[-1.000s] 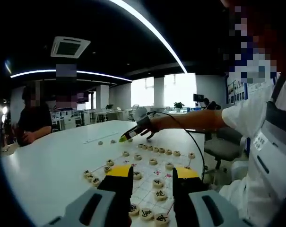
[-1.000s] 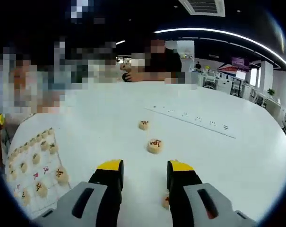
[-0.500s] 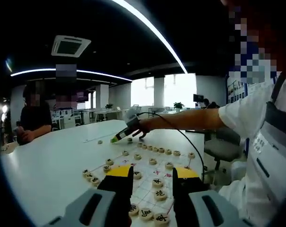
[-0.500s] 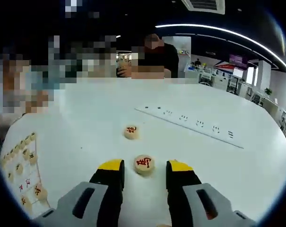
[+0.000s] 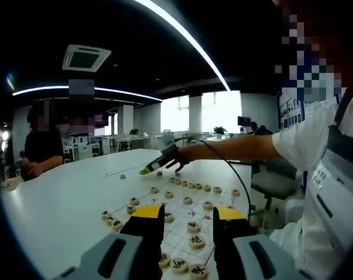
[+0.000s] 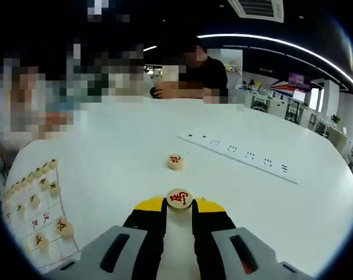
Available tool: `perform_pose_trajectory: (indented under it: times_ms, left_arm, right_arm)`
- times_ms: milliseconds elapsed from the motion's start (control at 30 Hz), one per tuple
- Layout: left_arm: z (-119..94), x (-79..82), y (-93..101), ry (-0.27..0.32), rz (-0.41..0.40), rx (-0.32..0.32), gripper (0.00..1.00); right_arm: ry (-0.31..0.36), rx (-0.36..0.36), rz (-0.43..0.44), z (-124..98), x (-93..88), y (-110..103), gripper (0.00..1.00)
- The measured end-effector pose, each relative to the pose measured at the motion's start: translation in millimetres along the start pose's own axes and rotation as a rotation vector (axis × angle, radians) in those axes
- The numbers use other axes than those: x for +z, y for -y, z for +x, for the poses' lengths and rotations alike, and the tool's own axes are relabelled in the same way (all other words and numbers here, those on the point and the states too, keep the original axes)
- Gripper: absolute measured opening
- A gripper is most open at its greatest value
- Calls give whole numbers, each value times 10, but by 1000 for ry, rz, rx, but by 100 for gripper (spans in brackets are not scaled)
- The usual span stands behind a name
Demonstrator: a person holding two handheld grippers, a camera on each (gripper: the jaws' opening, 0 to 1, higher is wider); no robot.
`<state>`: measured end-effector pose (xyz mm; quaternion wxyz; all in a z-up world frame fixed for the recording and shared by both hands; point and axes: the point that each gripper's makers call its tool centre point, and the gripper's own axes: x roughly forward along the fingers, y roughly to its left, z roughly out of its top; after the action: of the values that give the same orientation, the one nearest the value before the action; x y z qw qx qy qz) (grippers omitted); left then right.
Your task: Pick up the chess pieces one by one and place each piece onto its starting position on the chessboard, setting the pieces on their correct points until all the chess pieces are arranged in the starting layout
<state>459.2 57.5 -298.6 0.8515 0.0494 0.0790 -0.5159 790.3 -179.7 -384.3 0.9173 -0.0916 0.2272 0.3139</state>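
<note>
Right gripper (image 6: 179, 205): fingers pinched on a red-marked piece (image 6: 179, 198) at their tips, low over the table (image 6: 293, 204). The chessboard (image 6: 33, 219) lies off to its left. Left gripper (image 5: 188, 214) hovers over the board, fingers apart, empty.

White desk (image 6: 118, 146) is carrying everything. Chessboard sheet (image 5: 179, 230) is lying flat on it, round pieces (image 5: 192, 226) sitting on its points. Loose piece (image 6: 175, 161) with a red mark is lying on bare desk off the board; a second one (image 6: 179, 198) is sitting nearer. Strip of sockets (image 6: 240, 156) is running flush across the desk surface behind them.
</note>
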Motion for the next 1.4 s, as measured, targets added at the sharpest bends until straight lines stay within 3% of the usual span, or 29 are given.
perform_pose_trajectory:
  times_ms: [133, 433, 533, 800, 867, 1100, 1267, 1400]
  left_arm:
    - [-1, 7, 4, 2, 0, -1, 35]
    - [27, 39, 66, 5, 8, -13, 35]
    - [39, 56, 92, 5, 14, -16, 35]
    - [79, 52, 151, -3, 23, -31, 35]
    - [76, 58, 158, -1, 22, -34, 35]
    - [81, 44, 164, -3, 23, -41, 35]
    - [82, 46, 171, -3, 24, -42, 35]
    - [82, 53, 176, -2, 26, -43, 35]
  right_arm:
    - [31, 36, 5, -312, -18, -125, 19]
    - [106, 115, 24, -1127, -270, -570, 19]
    - [144, 160, 11, -1458, -324, -795, 19]
    - [160, 233, -58, -2046, -624, -1298, 19]
    - [140, 260, -81, -2185, -737, -1434, 19]
    - [96, 308, -132, -2457, -982, -1739, 19]
    - [13, 340, -194, -2465, -1170, -1942, 19]
    - [-15, 337, -208, -2396, -1196, -1973, 19]
